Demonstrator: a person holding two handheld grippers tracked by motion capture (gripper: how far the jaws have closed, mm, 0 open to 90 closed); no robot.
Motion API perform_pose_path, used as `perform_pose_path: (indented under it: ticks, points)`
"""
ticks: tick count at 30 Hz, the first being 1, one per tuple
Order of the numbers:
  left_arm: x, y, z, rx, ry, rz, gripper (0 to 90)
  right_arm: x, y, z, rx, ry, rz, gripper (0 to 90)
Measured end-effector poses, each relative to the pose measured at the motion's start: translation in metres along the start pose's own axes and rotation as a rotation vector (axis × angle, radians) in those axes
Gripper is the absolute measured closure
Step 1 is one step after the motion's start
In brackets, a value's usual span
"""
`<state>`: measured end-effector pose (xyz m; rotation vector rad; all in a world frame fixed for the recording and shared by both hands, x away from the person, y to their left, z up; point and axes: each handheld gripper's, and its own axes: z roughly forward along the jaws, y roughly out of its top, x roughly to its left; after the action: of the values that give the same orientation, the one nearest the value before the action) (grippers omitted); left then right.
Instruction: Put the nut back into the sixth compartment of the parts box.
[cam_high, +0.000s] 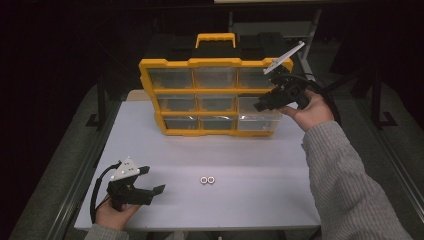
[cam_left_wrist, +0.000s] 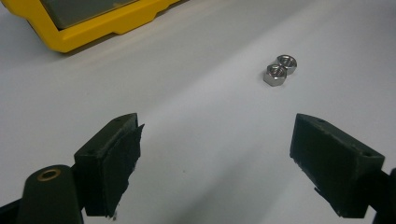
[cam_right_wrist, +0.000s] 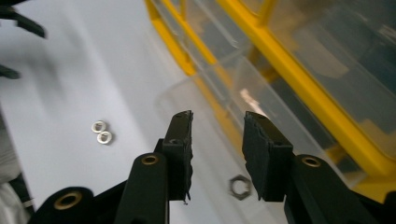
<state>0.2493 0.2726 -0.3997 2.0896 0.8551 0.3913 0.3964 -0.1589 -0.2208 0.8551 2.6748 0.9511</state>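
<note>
A yellow organizer case (cam_high: 170, 64) with clear drawers stands upright at the back of the white table (cam_high: 250, 200). My right gripper (cam_high: 260, 104) is open at its lower right clear drawer (cam_high: 257, 120), which sticks out a little. In the right gripper view the jaws (cam_right_wrist: 217, 116) hover over that clear drawer (cam_right_wrist: 205, 88), and a blurred steel nut (cam_right_wrist: 239, 186) lies below them. Two steel nuts (cam_high: 207, 180) lie side by side mid-table. My left gripper (cam_high: 155, 180) rests open at the front left, with the two nuts (cam_left_wrist: 279, 71) ahead of it and apart from its jaws.
The case's black-and-yellow handle (cam_high: 215, 39) rises at the top. Dark floor and table frame surround the white top. The yellow case's corner (cam_left_wrist: 93, 28) lies beyond the left gripper. A person's grey sleeve (cam_high: 345, 175) crosses the right side.
</note>
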Motion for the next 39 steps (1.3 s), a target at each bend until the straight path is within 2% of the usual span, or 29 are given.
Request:
perform_pose_path:
  ticks: [8, 13, 15, 21, 25, 32, 39]
  points:
    - [-0.001, 0.000, 0.001, 0.001, -0.003, 0.001, 16.0, 0.028, -0.004, 0.001, -0.010, 0.043, -0.074, 57.4]
    - [-0.001, 0.000, 0.001, 0.000, -0.004, -0.008, 16.0, 0.046, -0.012, 0.012, -0.016, 0.087, -0.091, 55.1]
    - [-0.001, 0.000, 0.001, -0.001, -0.004, -0.015, 16.0, 0.052, -0.018, 0.020, -0.005, 0.097, -0.112, 54.5]
    - [-0.001, 0.000, 0.001, 0.003, -0.004, -0.009, 16.0, 0.064, -0.033, 0.051, 0.015, 0.139, -0.120, 52.4]
    - [0.000, 0.000, 0.000, 0.007, 0.000, -0.001, 16.0, 0.068, -0.042, 0.071, 0.033, 0.141, -0.141, 51.3]
    - [-0.001, -0.001, 0.000, 0.007, -0.004, -0.015, 16.0, 0.078, -0.053, 0.102, 0.052, 0.171, -0.144, 49.8]
    - [-0.001, -0.001, 0.000, 0.007, -0.002, -0.009, 16.0, 0.089, -0.062, 0.133, 0.078, 0.188, -0.153, 48.7]
